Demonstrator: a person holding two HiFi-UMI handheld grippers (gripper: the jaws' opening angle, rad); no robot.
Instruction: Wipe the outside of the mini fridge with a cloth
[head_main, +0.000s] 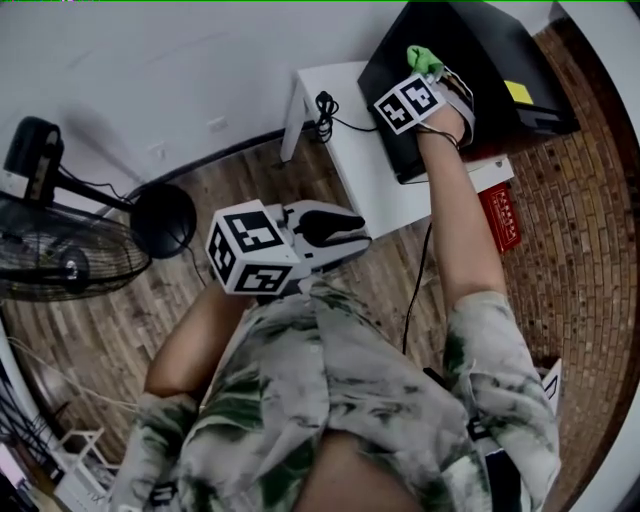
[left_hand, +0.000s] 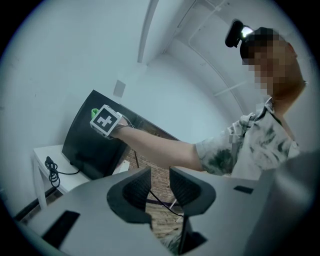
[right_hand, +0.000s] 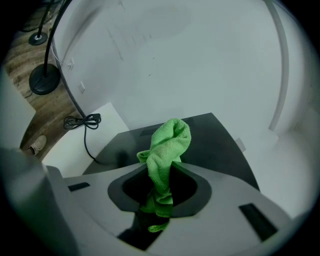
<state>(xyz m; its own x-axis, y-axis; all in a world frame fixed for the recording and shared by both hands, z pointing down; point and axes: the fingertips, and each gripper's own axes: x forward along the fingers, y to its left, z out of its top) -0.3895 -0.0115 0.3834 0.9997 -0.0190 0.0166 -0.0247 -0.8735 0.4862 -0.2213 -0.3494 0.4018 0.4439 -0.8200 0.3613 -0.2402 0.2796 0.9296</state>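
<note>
The black mini fridge (head_main: 470, 60) stands on a low white table (head_main: 345, 140) at the upper right of the head view. My right gripper (head_main: 425, 70) is stretched out over its top, shut on a bunched green cloth (head_main: 424, 58). In the right gripper view the cloth (right_hand: 170, 142) sticks up from between the jaws of this gripper (right_hand: 162, 172), above the fridge's dark top (right_hand: 220, 145). My left gripper (head_main: 352, 235) is held back near my chest, away from the fridge (left_hand: 87, 145). The jaws of that gripper (left_hand: 160, 179) stand slightly apart with nothing between them.
A standing fan (head_main: 55, 260) and a round black base (head_main: 163, 220) are on the wooden floor at the left. A coiled black cable (head_main: 325, 105) lies on the table beside the fridge. A red box (head_main: 500, 215) sits by the table's right side.
</note>
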